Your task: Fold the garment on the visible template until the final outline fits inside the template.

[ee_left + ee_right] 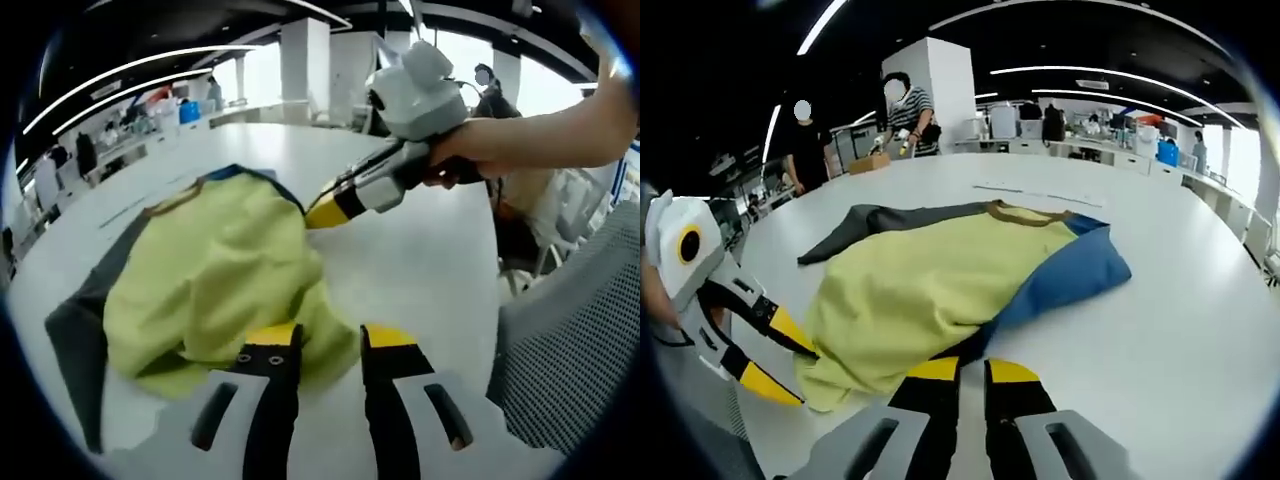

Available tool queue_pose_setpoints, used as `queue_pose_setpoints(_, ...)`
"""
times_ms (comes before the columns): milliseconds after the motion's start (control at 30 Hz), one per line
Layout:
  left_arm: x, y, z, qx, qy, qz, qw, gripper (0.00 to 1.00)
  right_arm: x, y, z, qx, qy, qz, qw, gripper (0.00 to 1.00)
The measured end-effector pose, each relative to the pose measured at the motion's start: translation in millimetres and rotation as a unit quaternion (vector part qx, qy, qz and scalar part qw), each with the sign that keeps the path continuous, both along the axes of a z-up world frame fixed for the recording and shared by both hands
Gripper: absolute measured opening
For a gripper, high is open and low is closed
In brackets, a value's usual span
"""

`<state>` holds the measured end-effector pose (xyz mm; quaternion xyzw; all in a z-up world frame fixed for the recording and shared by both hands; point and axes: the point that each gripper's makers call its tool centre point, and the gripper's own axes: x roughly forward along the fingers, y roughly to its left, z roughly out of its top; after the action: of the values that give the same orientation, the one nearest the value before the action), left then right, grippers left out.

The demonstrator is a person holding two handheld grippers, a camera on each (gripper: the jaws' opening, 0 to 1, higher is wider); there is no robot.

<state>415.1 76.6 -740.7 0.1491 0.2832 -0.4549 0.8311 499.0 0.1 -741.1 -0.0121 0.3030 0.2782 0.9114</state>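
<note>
While the garment lies bunched on the white counter, most of what you see is its yellow-green body, with a dark grey sleeve trailing off one side and a blue sleeve poking out the other; there's a brown collar at the far edge in the right gripper view. It sits right in front of both sets of tongs, pretty much between them.

Left tongs: the yellow tips sit at the near hem, one tip overlapping the fabric, jaws a narrow gap apart, and I honestly can't tell if any cloth is pinched. In the right gripper view these same tongs come in from the left with their tips at the garment's corner, spread a bit.

Right tongs: jaws close together right at the edge where yellow meets blue, can't tell if they've got cloth. From the left gripper view, those tongs reach in, held by a hand, tip touching the far fabric edge.

Beyond the counter it's an open office with people standing around
</note>
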Motion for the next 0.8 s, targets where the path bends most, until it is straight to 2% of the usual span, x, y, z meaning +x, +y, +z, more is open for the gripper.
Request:
queue_pose_setpoints(100,1.8,1,-4.1,0.0,0.004,0.009,1.0,0.15,2,2,-0.9,0.015,0.003,-0.01,0.9998,0.03)
queue_pose_setpoints(233,3.1,3,-8.8,0.01,0.006,0.013,0.9998,0.06,3,1,-3.6,0.013,0.003,-0.018,0.9998,0.0)
queue_pose_setpoints(400,8.4,8,-2.0,-0.007,0.014,0.025,0.9996,0.0,5,0,2.6,0.036,0.007,-0.036,0.9987,0.0)
queue_pose_setpoints(533,10.7,8,11.2,-0.029,0.017,0.028,0.999,0.0,7,2,14.7,0.028,-0.01,-0.029,0.9991,0.0)
queue_pose_setpoints(800,22.1,10,48.7,-0.066,-0.01,0.045,0.9968,0.0,13,-5,43.1,0.003,-0.044,-0.013,0.999,0.0)
